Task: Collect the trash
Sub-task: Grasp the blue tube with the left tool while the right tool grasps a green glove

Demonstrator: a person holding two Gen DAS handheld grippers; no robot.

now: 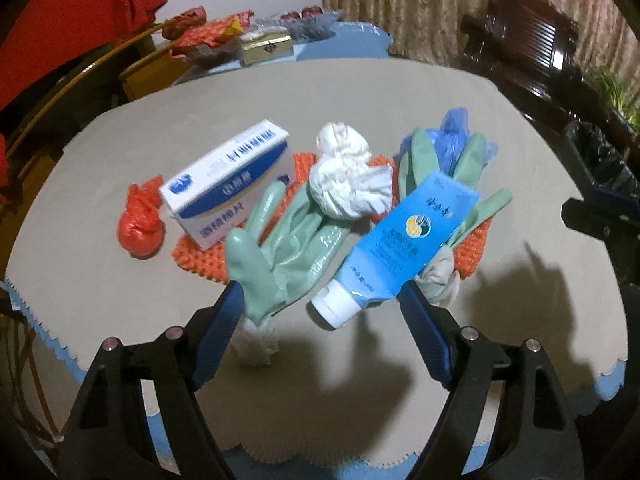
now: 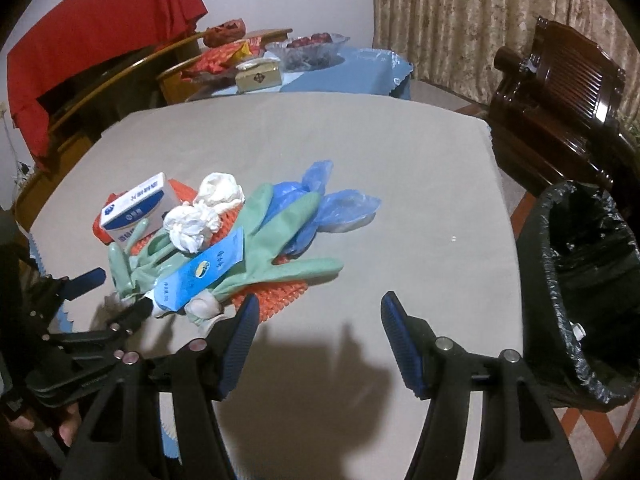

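Note:
A trash pile lies on the grey table (image 1: 360,92): a blue tube with a white cap (image 1: 394,240), green rubber gloves (image 1: 296,248), crumpled white tissues (image 1: 346,184), a white and blue box (image 1: 232,180), a red bag (image 1: 140,220), blue plastic (image 1: 454,136) and an orange spiky mat (image 1: 200,256). My left gripper (image 1: 320,292) is open, with its fingertips either side of the tube's cap end and a glove. My right gripper (image 2: 316,308) is open and empty above bare table, just right of the pile (image 2: 224,240). The left gripper (image 2: 116,292) shows in the right wrist view.
A bin with a black liner (image 2: 584,280) stands off the table's right edge. A dark wooden chair (image 2: 560,92) is behind it. A second table (image 2: 340,72) at the back holds a gold box, red wrappers and a glass bowl.

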